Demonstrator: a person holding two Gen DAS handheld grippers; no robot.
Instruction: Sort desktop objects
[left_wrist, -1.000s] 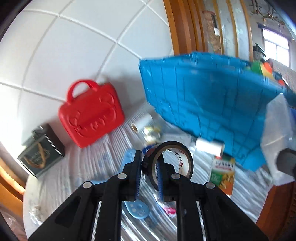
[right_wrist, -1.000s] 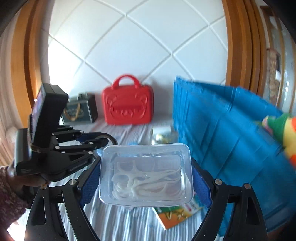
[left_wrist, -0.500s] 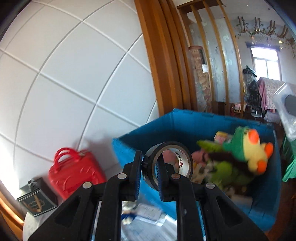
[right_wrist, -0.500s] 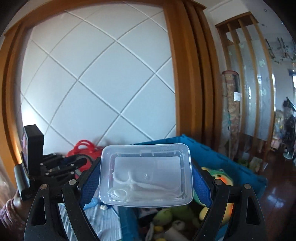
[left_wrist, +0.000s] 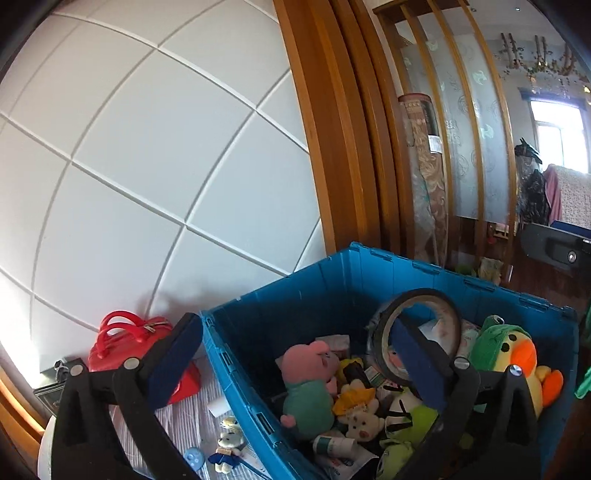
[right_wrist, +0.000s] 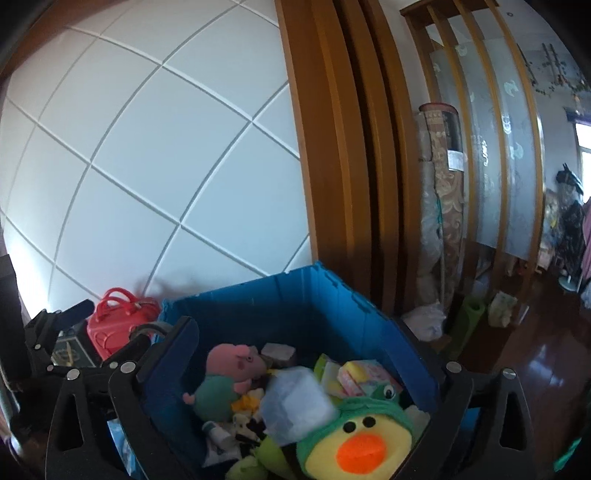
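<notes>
My tape roll (left_wrist: 413, 332) hangs loose around the right finger of my left claw (left_wrist: 295, 362), over the blue crate (left_wrist: 280, 306); those jaws have just sprung wide apart. My clear plastic box (right_wrist: 295, 406) sits tilted on the plush toys inside, beside the yellow duck (right_wrist: 354, 439). My right claw (right_wrist: 299, 369) has just spread too, pads off the box. The red case (left_wrist: 122, 343) stands on the bench behind.
</notes>
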